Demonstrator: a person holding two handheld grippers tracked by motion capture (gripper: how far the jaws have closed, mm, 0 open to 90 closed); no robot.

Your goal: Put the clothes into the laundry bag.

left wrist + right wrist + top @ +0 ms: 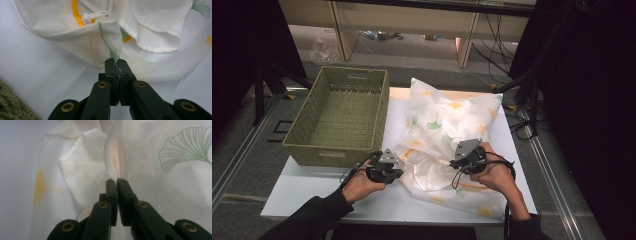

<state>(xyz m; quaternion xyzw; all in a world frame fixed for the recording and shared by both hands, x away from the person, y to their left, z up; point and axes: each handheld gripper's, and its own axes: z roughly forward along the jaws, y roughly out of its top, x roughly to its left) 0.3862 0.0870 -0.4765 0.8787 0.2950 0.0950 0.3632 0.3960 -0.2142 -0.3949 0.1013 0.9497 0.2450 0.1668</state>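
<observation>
woven olive-green wicker makes up the basket [338, 116] at the left of the white desk [307, 187], its long side running away from the person. just right of it, the left tongs [398, 170] are clamped on a green-stitched fold of the sheer white mesh bag [447, 130] (the yellow zip and its white pull sit close behind the pinch in the left gripper view). the bag, printed with green and yellow ginkgo leaves, lies crumpled across the middle and right of the desk. the right tongs [454, 161] are clamped on another fold of the bag nearer its middle.
</observation>
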